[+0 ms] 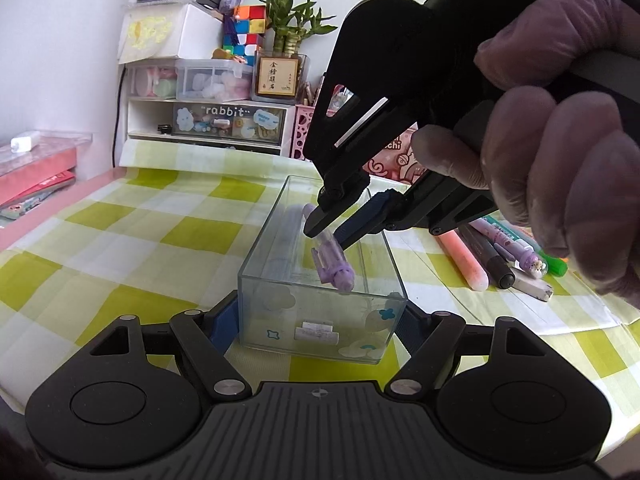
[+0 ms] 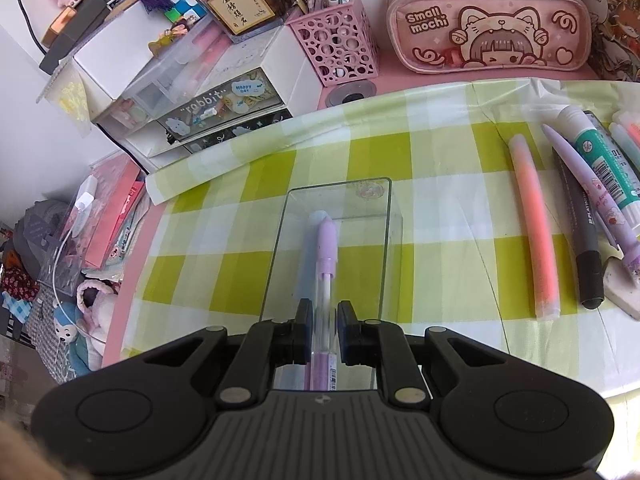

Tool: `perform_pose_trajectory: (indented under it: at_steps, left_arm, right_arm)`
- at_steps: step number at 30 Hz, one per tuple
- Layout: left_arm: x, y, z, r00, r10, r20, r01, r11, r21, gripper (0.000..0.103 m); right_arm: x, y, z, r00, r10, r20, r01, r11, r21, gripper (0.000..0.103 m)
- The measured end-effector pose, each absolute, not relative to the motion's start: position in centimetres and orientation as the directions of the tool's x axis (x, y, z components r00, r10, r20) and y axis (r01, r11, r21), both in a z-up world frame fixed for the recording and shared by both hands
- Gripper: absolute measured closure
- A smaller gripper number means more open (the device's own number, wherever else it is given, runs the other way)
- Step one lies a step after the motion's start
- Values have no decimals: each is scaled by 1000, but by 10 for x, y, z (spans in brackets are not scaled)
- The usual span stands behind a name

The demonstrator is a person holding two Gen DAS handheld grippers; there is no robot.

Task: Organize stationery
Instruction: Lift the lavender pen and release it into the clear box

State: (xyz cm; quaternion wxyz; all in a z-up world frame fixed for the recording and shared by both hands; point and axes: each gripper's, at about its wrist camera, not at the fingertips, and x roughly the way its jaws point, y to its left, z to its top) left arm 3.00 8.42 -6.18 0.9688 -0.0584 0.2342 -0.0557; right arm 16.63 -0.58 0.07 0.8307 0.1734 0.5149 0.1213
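A clear rectangular box stands on the green checked cloth, and my left gripper is shut on its near end. Over the box, my right gripper is shut on a purple pen, holding it tilted inside the box. In the right wrist view the same gripper clamps the pen, which points away down the length of the box. A gloved hand holds the right gripper. Several more pens lie to the right: a pink highlighter, a black marker, a purple pen.
At the back stand a pink pen holder, a pink pencil case, a white drawer unit and a plant. Pink books lie at the left. An eraser sits by the pens.
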Motion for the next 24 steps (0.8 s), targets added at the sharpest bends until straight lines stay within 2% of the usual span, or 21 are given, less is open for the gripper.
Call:
perform_pose_trajectory:
  at_steps: [19,24]
  left_arm:
    - [28,88,-65,897,-151,-415,92,983,-158,27]
    - [28,89,-65,897,-155,-415,95,982,-161,27]
  right_arm:
    - [184,-1,-7,398,408,-822,4,895,446,87]
    - [184,-2,-7,381,458,-803,-11,871,491,80]
